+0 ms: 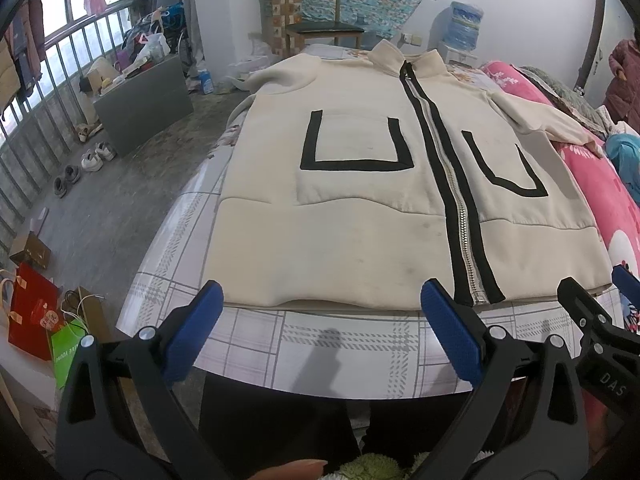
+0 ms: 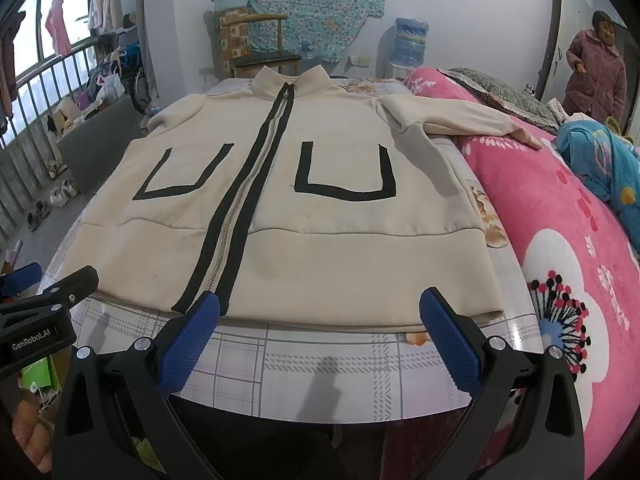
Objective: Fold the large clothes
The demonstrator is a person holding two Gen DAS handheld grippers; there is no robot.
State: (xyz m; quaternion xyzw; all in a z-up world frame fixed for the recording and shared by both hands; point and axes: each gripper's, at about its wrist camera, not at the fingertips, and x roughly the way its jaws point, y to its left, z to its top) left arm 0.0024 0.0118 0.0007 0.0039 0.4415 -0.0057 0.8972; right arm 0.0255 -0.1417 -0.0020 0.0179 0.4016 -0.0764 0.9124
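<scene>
Basically the cream jacket lies flat, front up and zipped, on the checked table cover, its long axis running straight away from both grippers, collar at the far end and hem nearest. Left gripper hovers just short of the hem, fingers spread wide, nothing between them; it fronts the half left of the zipper. Right gripper likewise wide apart and empty, just short of the hem, fronting the half right of the zipper. Both about equally near; each has its own hem corner closest. Right sleeve is stretched out sideways onto the pink blanket, so probably that comes in first, right side nearer to it. Left sleeve at the far left shoulder, mostly hanging off the table edge, hard to see. Blanket pile crowds the jacket's right edge and could snag a fold. Chair and water dispenser behind the collar, well apart. Person stands far right by the door, clear of the work. No fold yet.
</scene>
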